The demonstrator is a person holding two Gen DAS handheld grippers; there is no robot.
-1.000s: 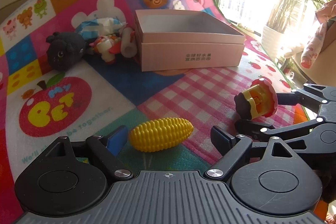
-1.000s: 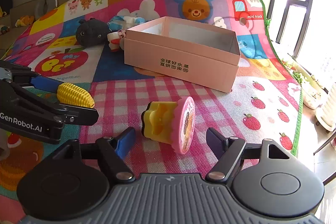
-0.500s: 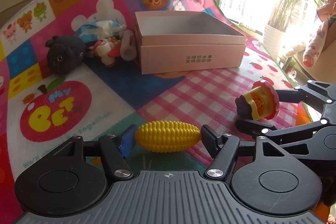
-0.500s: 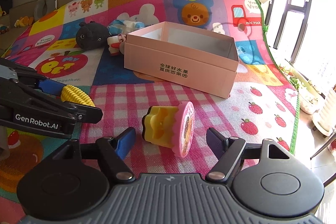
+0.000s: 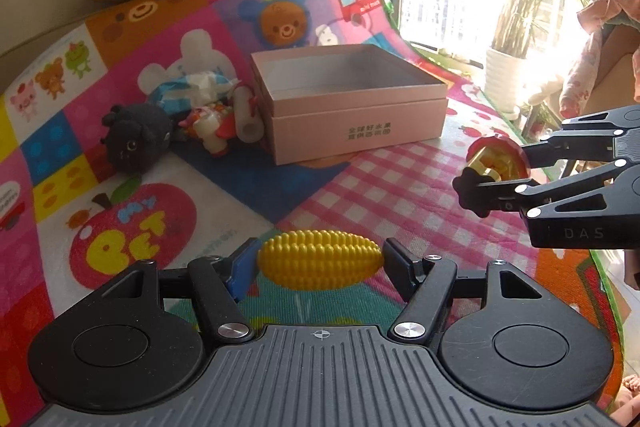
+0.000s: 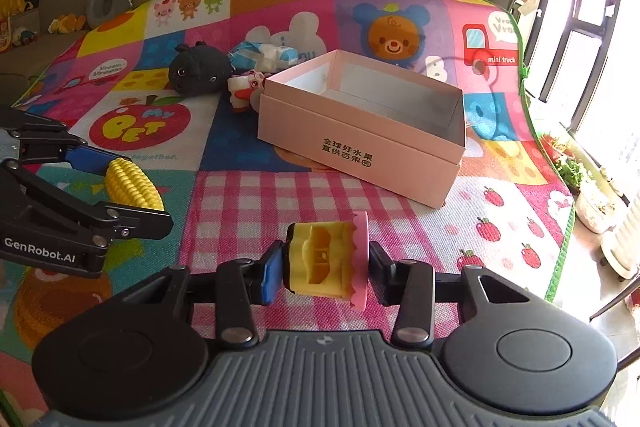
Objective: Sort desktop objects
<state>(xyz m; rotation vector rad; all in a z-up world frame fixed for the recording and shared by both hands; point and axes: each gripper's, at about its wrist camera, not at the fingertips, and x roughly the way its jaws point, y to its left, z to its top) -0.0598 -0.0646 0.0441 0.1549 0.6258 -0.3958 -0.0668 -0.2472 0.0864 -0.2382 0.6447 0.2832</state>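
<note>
The left gripper (image 5: 320,261) holds the corn (image 5: 320,259) end to end, one pad on each tip, the cob lying crosswise above the mat (image 5: 120,195). The right gripper (image 6: 323,267) has just been closing and now clamps the cupcake (image 6: 326,259), a yellow toy with a pink frilled top, lying on its side between the pads: the blue pad on its base, the other on the pink top. In the left view the right gripper (image 5: 496,167) shows at the right edge with the cupcake (image 5: 498,161) in it, clear of the mat. The pink box (image 6: 360,143) stands open and empty further back on the mat, well apart from both toys. Just left of the box lie a black plush (image 6: 200,73), a small white and red toy (image 6: 242,93) and a blue and white packet (image 6: 260,53), bunched close together
</note>
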